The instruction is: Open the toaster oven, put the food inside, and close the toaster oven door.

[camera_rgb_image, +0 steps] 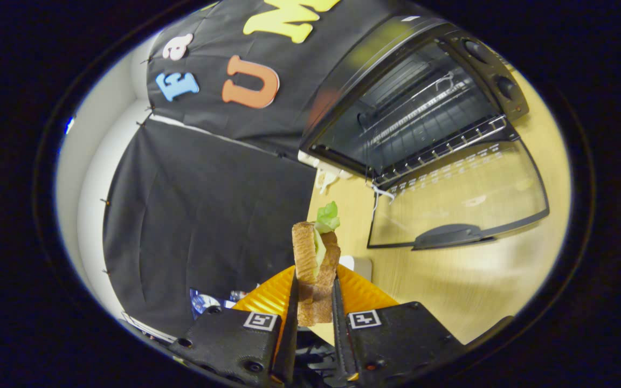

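A sandwich (315, 257) of two toasted bread slices with green lettuce sticking out stands on edge between my fingers, and my gripper (314, 293) is shut on it, holding it above the wooden table (450, 280). Beyond it and to the right stands the black toaster oven (397, 108). Its glass door (459, 196) hangs fully open, lying flat toward me with its handle (448, 235) at the near edge. A wire rack (434, 145) shows inside the dark cavity. The view is tilted.
Two knobs (485, 64) sit on the oven's panel beside the cavity. A white cable and plug (326, 175) lie by the oven's near corner. An orange ribbed thing (359, 293) lies under my fingers. Bare wood stretches in front of the door.
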A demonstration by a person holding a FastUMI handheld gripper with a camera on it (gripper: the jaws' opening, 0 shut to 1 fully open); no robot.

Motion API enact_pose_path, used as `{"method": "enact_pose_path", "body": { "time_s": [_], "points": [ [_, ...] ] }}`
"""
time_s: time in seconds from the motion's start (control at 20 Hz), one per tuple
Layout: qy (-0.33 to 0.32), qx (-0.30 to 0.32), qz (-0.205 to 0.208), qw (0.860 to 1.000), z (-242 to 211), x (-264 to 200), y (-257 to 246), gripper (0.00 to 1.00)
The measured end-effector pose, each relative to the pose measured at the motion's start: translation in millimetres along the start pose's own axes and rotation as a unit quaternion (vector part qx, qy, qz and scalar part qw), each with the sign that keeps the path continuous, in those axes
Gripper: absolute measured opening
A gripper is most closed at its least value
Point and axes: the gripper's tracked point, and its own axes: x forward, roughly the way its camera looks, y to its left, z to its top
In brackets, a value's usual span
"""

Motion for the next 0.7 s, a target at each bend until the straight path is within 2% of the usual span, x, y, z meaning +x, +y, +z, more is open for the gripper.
{"method": "enact_pose_path", "body": {
  "time_s": [0.15, 0.35, 0.55, 0.7],
  "points": [
    [-0.051, -0.003, 0.003, 0.999, 23, -7, -17, 0.34],
    [-0.136, 0.033, 0.023, 0.99, 64, -13, -35, 0.34],
    [-0.171, 0.07, 0.007, 0.983, 85, -3, -60, 0.34],
    [-0.238, 0.096, 0.02, 0.966, 119, 5, -71, 0.34]
  ]
}}
